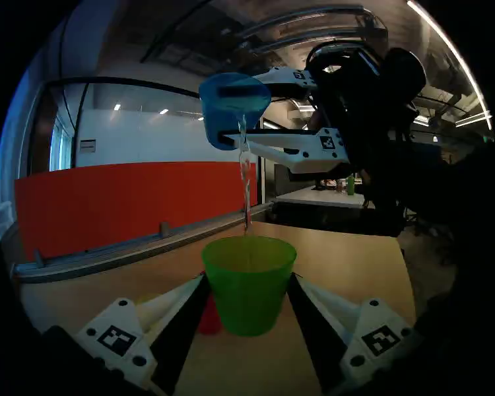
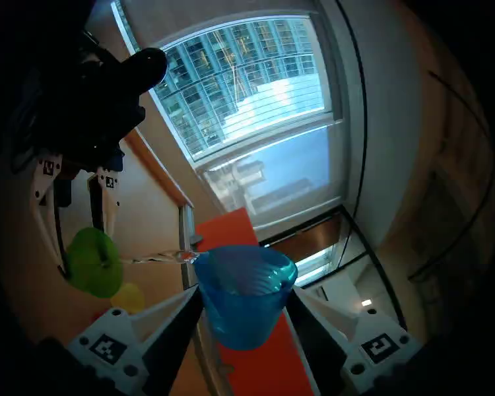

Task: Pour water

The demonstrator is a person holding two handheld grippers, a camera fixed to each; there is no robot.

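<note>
My left gripper (image 1: 249, 297) is shut on a green cup (image 1: 249, 284), held upright over the wooden table (image 1: 353, 257). Above it, the right gripper (image 1: 247, 109) grips a blue cup (image 1: 231, 105) tipped on its side, and a thin stream of water (image 1: 245, 185) falls from its rim into the green cup. In the right gripper view the right gripper (image 2: 244, 310) is shut on the blue cup (image 2: 244, 300); water (image 2: 158, 257) runs from its lip toward the green cup (image 2: 92, 261), which the left gripper (image 2: 82, 251) holds farther off.
A red cup (image 1: 209, 317) and a yellow one (image 1: 147, 299) stand on the table behind my left finger; the yellow cup (image 2: 129, 297) also sits beside the green one. An orange wall panel (image 1: 115, 198) and a rail edge the table's far side. A large window (image 2: 247, 99) lies beyond.
</note>
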